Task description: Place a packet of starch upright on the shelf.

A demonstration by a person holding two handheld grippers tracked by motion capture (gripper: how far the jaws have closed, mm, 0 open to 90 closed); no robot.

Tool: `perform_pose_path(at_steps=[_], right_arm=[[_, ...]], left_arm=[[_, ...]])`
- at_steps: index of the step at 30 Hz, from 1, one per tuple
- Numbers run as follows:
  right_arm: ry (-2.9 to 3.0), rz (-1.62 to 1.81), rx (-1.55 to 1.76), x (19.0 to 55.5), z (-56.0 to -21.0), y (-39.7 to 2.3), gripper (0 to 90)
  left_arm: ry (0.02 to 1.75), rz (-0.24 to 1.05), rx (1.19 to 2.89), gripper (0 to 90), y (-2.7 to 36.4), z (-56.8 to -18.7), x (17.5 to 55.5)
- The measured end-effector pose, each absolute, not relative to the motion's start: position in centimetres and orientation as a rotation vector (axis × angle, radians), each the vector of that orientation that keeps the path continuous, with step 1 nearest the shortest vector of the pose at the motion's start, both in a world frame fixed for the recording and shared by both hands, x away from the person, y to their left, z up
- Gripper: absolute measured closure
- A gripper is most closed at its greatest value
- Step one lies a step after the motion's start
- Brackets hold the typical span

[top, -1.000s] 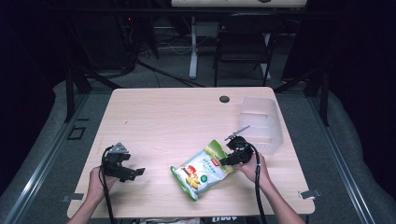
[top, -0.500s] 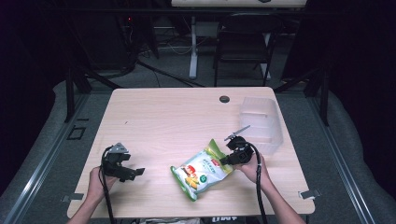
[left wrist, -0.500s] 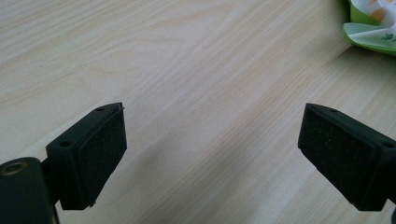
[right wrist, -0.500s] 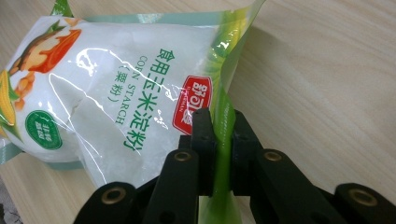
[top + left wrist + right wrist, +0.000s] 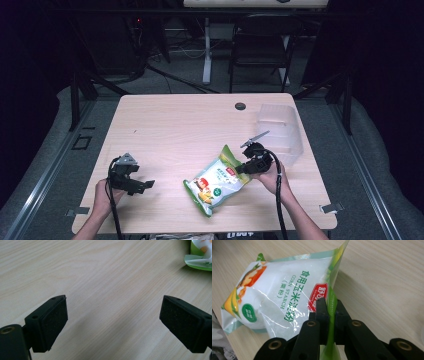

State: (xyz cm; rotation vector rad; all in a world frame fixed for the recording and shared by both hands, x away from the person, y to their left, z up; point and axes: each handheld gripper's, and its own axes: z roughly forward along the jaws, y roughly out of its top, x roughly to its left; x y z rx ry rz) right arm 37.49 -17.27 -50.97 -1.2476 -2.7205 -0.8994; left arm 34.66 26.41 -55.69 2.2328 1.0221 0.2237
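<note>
Little change is seen against the earlier high view pictures: both claws and the bag are found in the same places on the bench (image 5: 200, 125), and no shift of the bag can be made out.

At the left, the left claw (image 5: 141, 186) is held by the left hand (image 5: 102, 195) just above the near left part of the bench, its jaws pointed to the right toward the bag. In the left gripper view the two black pads (image 5: 53, 323) are seen spread wide apart, released, with only bare wood grain between them; a green and white corner of the bag (image 5: 200, 255) is caught at the upper right edge.

Near the middle of the bench, toward the front edge, the bag of corn starch (image 5: 217, 180) is laid flat, slanted, with its lower end nearest the person.

At the right, the right claw (image 5: 245, 169) is held by the right hand (image 5: 272, 177), jaws pointed left. In the right gripper view the jaws are seen clenched on the green sealed edge of the bag (image 5: 287, 297), which is pinched between them. On the bag, "CORN STARCH" is read beside Chinese characters, with a red brand patch and a green round badge whose writing is too small to tell.

A clear plastic bin (image 5: 280, 132) is stood at the right edge, just beyond the right claw.
</note>
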Motion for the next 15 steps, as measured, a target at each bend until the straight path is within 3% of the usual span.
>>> perform_pose_path(at_steps=[15], right_arm=[[-2.729, -0.999, -1.212, 37.5, -47.4, -17.7, 86.1]], left_arm=[[1.025, 0.229, 2.224, 7.9, 26.5, -55.7, 34.6]])
